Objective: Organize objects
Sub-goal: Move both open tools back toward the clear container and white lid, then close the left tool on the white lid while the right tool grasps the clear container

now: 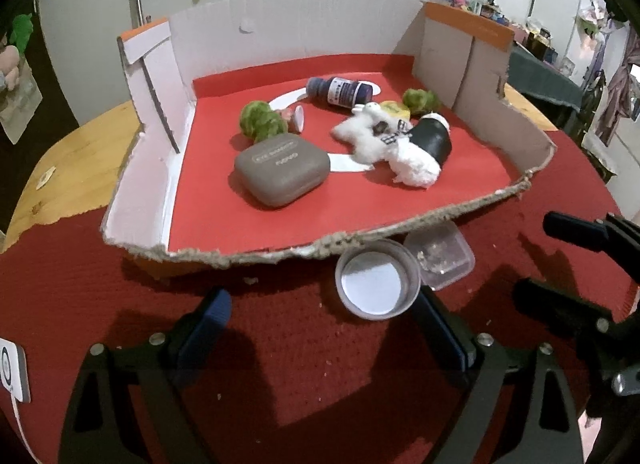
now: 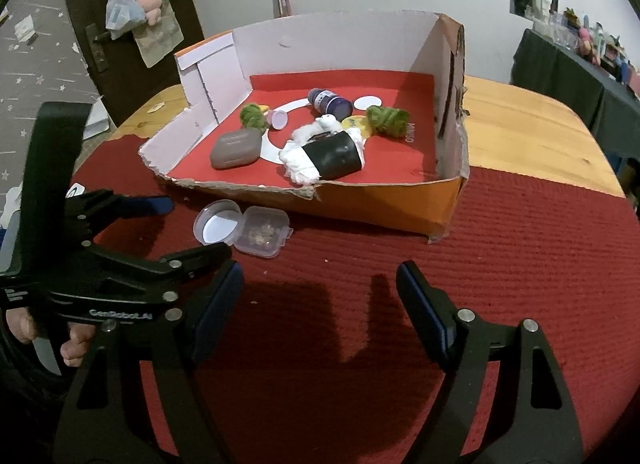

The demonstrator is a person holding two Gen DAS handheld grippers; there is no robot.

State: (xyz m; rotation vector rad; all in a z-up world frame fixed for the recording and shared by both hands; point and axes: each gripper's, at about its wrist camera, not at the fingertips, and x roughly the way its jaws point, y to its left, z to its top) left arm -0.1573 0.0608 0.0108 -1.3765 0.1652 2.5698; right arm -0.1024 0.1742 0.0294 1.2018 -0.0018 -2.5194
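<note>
An open cardboard box (image 1: 136, 199) (image 2: 384, 207) with a red floor holds a grey case (image 1: 282, 167) (image 2: 235, 148), a dark blue bottle (image 1: 340, 91) (image 2: 329, 101), two green balls (image 1: 262, 120) (image 2: 386, 116), a white plush toy (image 1: 384, 143) (image 2: 308, 155) and a black cylinder (image 1: 432, 135) (image 2: 332, 155). In front of the box lie a round clear lid (image 1: 376, 280) (image 2: 218, 221) and a small clear square container (image 1: 440, 256) (image 2: 264, 236). My left gripper (image 1: 324, 324) (image 2: 188, 227) is open, just short of the lid. My right gripper (image 2: 320, 292) is open and empty over the red mat.
The box stands on a red mat (image 2: 520, 264) over a wooden table (image 2: 528, 123). The box's near wall is torn low. The right gripper's fingers show at the right edge of the left wrist view (image 1: 572, 232). A small white tag (image 1: 14, 368) lies at the left.
</note>
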